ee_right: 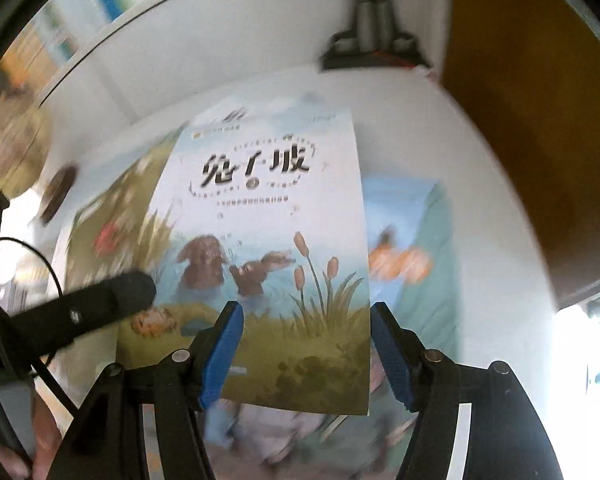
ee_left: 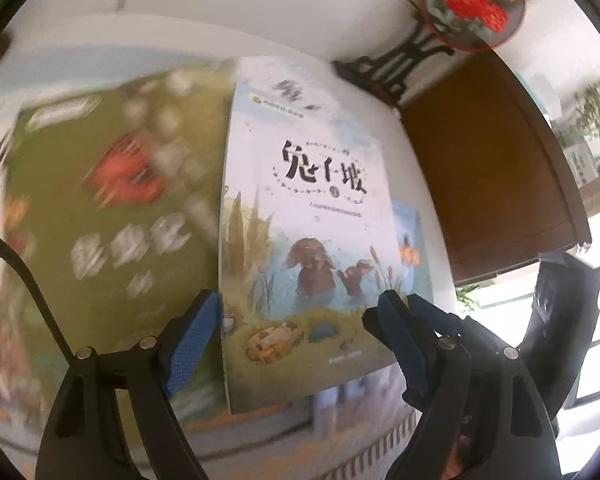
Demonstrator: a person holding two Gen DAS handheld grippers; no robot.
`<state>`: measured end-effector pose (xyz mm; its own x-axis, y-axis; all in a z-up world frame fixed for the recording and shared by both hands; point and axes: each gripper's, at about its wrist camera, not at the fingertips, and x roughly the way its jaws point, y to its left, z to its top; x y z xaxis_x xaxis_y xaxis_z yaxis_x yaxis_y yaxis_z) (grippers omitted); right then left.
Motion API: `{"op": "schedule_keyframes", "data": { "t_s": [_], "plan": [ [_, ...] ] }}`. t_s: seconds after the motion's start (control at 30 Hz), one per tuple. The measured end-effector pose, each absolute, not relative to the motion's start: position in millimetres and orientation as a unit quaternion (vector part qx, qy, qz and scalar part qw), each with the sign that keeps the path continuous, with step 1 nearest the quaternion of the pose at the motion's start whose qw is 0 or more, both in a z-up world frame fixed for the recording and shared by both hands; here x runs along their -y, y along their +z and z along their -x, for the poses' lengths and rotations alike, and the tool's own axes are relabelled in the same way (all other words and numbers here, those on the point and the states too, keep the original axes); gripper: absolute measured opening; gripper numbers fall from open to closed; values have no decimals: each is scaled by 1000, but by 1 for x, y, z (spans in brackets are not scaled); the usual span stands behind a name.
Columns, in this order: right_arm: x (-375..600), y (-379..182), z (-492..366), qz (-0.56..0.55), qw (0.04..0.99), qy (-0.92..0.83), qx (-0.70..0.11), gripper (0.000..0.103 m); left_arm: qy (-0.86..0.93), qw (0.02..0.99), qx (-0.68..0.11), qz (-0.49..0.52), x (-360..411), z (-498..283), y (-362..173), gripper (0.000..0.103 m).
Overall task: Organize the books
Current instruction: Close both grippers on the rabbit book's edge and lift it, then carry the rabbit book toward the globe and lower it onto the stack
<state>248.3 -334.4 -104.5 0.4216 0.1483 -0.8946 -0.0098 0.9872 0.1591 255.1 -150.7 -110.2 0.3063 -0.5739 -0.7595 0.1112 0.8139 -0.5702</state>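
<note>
Book [ee_left: 304, 216] — thin, floppy, slick cover; take its bottom edge at six o'clock. Left fingers [ee_left: 192, 344] straddle it apart; right fingers [ee_right: 222, 354] apart too, no clamp seen.

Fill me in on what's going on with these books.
A person with a gripper in each hand is sorting picture books on a white table. Both the left gripper and right gripper straddle the lower edge of the rabbit-cover book, apparently carrying it together above a green book and a blue book.
</note>
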Motion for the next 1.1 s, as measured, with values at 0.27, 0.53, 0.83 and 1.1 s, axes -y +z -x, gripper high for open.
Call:
{"op": "schedule_keyframes", "data": {
  "t_s": [0.27,0.53,0.83,1.1],
  "plan": [
    [316,-107,-226,-51,845,52,-530,66,-197,783,-539,239,139,-244,-114,70],
    [341,-106,-222,-141,843,62,-515,66,-282,733,-503,361,130,-231,-87,70],
    [358,-109,-215,-211,823,84,-521,67,-274,681,-536,417,149,-240,-128,13],
    [401,-132,-219,-441,729,141,-504,81,-323,617,-533,481,142,-246,-124,13]
  ]
}}
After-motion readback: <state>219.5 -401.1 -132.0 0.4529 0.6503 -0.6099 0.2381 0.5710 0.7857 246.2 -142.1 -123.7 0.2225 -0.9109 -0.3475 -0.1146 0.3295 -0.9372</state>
